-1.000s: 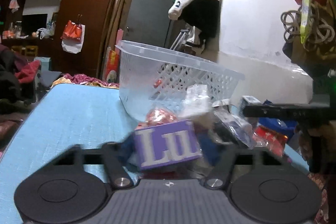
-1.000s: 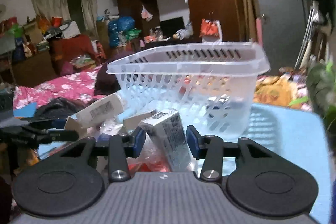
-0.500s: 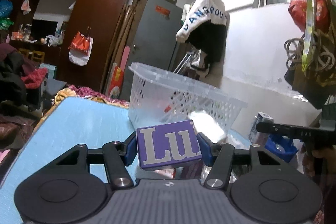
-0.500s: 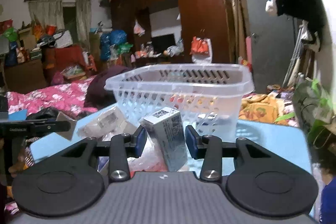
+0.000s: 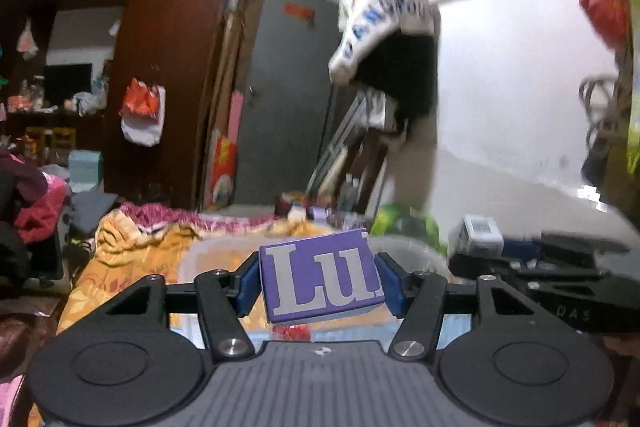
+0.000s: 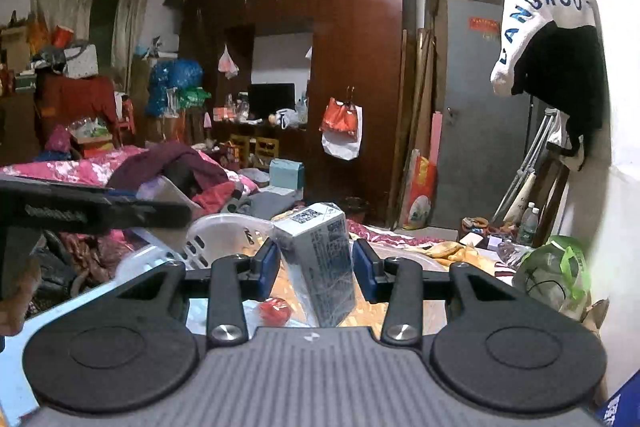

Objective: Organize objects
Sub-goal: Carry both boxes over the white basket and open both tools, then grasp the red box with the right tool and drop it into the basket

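My left gripper [image 5: 318, 285] is shut on a purple box [image 5: 320, 281] with white letters "Lu" and holds it high over the clear plastic basket [image 5: 208, 251], whose rim shows just below. My right gripper [image 6: 316, 267] is shut on a grey-white carton [image 6: 318, 263] wrapped in clear film, also raised above the basket [image 6: 224, 235]. The right gripper with its carton shows at the right of the left wrist view [image 5: 532, 259]. The left gripper shows as a dark bar at the left of the right wrist view [image 6: 92, 213].
A small red item [image 6: 275, 309] lies below inside the basket. A green-and-white bag [image 6: 554, 273] sits at the right by the white wall. A bed with orange and pink bedding [image 5: 132, 247] lies beyond the basket.
Both grippers have risen with their boxes from table level to above the basket's rim. The table and the loose pile of items have dropped out of view.
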